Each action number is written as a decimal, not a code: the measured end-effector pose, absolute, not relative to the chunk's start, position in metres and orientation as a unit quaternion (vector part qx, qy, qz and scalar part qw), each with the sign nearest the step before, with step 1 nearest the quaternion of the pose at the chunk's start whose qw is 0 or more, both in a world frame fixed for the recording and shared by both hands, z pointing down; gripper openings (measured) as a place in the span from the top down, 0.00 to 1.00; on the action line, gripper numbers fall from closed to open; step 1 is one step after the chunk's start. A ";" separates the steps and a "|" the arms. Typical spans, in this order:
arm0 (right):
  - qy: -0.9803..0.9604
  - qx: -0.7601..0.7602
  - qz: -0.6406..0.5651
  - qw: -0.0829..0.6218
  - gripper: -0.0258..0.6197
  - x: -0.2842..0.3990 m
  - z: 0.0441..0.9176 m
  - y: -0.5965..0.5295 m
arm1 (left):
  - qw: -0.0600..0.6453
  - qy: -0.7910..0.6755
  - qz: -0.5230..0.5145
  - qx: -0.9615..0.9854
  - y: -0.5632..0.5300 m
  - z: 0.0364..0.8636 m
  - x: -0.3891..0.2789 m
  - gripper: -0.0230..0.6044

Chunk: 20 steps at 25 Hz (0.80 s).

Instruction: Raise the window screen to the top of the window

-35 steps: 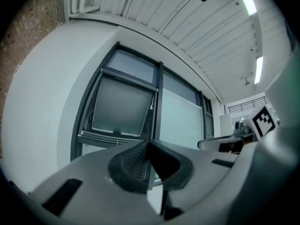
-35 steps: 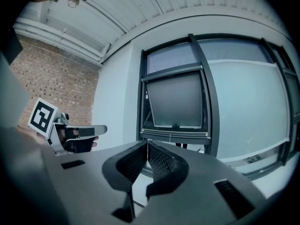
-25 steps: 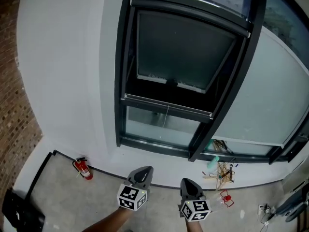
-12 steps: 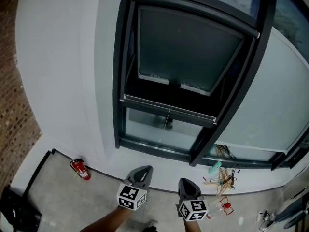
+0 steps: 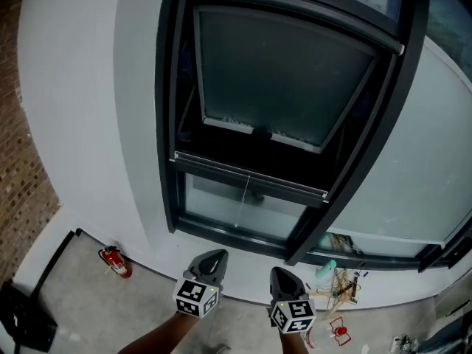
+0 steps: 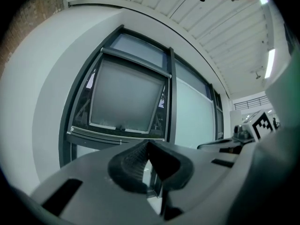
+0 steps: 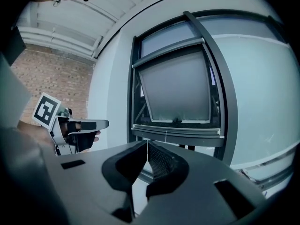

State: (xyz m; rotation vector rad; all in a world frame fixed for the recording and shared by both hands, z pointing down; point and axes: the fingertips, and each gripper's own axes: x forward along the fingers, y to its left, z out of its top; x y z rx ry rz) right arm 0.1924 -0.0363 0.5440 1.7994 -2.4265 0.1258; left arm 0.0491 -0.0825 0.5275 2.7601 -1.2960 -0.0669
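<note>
White wall | one window screen (bar low) | left gripper, right gripper: both closed

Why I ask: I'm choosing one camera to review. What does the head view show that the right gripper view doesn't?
Only the head view: the fire extinguisher on the floor, and the right hand-held gripper seen from above. Only the right gripper view: the ceiling, and that gripper's jaws shut together on nothing. Both: the window with its pane tilted open, the brick wall, and the left hand-held gripper.
</note>
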 end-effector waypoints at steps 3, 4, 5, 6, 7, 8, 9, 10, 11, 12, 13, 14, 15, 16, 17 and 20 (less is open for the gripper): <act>-0.806 0.589 0.039 0.054 0.95 0.214 0.540 -0.055 | 0.043 -0.430 -0.017 0.902 -0.098 0.527 0.070 0.96; -0.807 0.587 0.039 0.053 0.95 0.221 0.539 -0.061 | 0.043 -0.432 -0.016 0.901 -0.102 0.526 0.077 0.96; -0.809 0.585 0.040 0.052 0.95 0.227 0.539 -0.066 | 0.042 -0.433 -0.015 0.900 -0.107 0.526 0.083 0.96; -0.810 0.582 0.041 0.052 0.95 0.233 0.539 -0.071 | 0.040 -0.436 -0.014 0.899 -0.110 0.525 0.088 0.96; -0.813 0.579 0.043 0.052 0.95 0.237 0.541 -0.076 | 0.038 -0.439 -0.012 0.897 -0.114 0.524 0.090 0.96; -0.815 0.576 0.045 0.051 0.95 0.239 0.543 -0.081 | 0.036 -0.444 -0.009 0.895 -0.117 0.524 0.092 0.96; -0.816 0.573 0.049 0.051 0.95 0.242 0.545 -0.087 | 0.035 -0.448 -0.007 0.893 -0.121 0.524 0.093 0.96; -0.817 0.572 0.053 0.051 0.95 0.245 0.547 -0.092 | 0.035 -0.451 -0.004 0.892 -0.125 0.524 0.095 0.96; -0.817 0.572 0.056 0.051 0.95 0.250 0.549 -0.097 | 0.036 -0.452 -0.003 0.891 -0.130 0.525 0.099 0.96; -0.817 0.572 0.058 0.052 0.95 0.254 0.550 -0.101 | 0.036 -0.452 -0.002 0.891 -0.134 0.526 0.103 0.96; -0.816 0.572 0.059 0.053 0.95 0.257 0.551 -0.105 | 0.035 -0.452 -0.003 0.891 -0.138 0.526 0.106 0.96; -0.816 0.573 0.059 0.053 0.95 0.258 0.552 -0.110 | 0.035 -0.453 -0.003 0.891 -0.143 0.526 0.107 0.96; -0.816 0.573 0.058 0.052 0.95 0.258 0.552 -0.116 | 0.036 -0.453 -0.005 0.891 -0.149 0.527 0.107 0.96; -0.815 0.574 0.057 0.051 0.95 0.258 0.551 -0.122 | 0.038 -0.454 -0.006 0.890 -0.156 0.527 0.107 0.96; -0.815 0.574 0.055 0.050 0.95 0.257 0.549 -0.129 | 0.040 -0.453 -0.008 0.891 -0.162 0.527 0.107 0.96; -0.813 0.578 0.051 0.051 0.95 0.253 0.545 -0.146 | 0.040 -0.445 -0.006 0.895 -0.180 0.528 0.111 0.96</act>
